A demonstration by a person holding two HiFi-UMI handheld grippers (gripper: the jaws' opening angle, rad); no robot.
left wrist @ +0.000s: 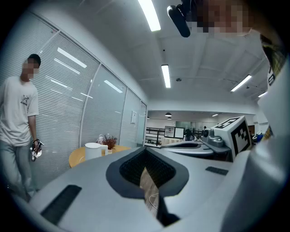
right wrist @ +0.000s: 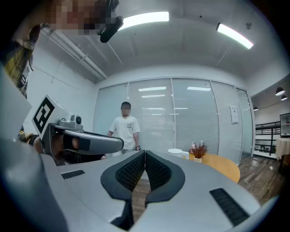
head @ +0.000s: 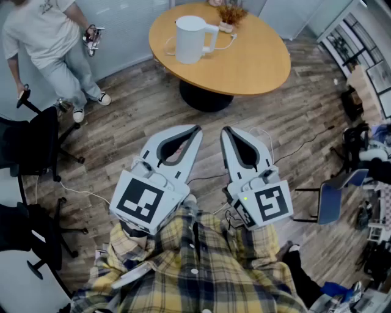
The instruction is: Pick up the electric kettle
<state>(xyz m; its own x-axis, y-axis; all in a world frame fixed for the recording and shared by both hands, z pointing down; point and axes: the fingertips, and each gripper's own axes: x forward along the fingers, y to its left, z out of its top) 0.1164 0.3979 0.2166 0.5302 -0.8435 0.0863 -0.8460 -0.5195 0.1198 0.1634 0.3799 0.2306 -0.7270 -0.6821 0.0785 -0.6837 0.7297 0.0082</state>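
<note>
white electric kettle (head: 190, 39) far off, unreached; held left gripper (head: 195, 129) and right gripper (head: 226, 130) pressed together, empty; likely needed approach, then spreading.

Open floor (head: 134, 113) runs to the table (head: 259, 64) — the kettle (head: 189, 40) sits near its edge, a plant (head: 232, 13) behind.
</note>
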